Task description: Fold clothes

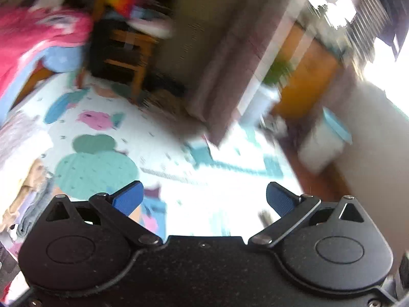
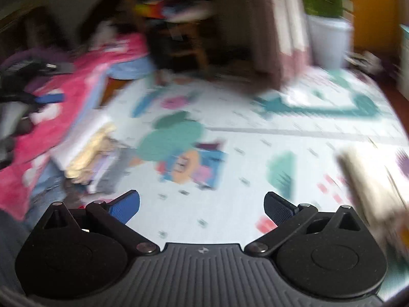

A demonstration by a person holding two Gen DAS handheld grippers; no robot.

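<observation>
Both views are motion-blurred. My left gripper (image 1: 204, 197) is open and empty above a patterned play mat (image 1: 158, 138). My right gripper (image 2: 202, 204) is open and empty above the same mat (image 2: 255, 133). A stack of folded clothes (image 2: 87, 151), white, cream and grey, lies on the mat at the left; it also shows at the left edge of the left wrist view (image 1: 28, 186). A pink blanket (image 2: 51, 107) drapes beside the stack and shows in the left wrist view (image 1: 33, 38). The other gripper's blue finger (image 2: 49, 99) shows over the blanket.
A wooden chair (image 1: 127, 58) piled with items stands beyond the mat. A curtain (image 1: 230, 64) hangs down to the mat. A potted plant in a white pot (image 2: 329, 33) and a white bin with a blue lid (image 1: 324, 140) stand at the right. A blurred pale object (image 2: 368, 186) is at the right.
</observation>
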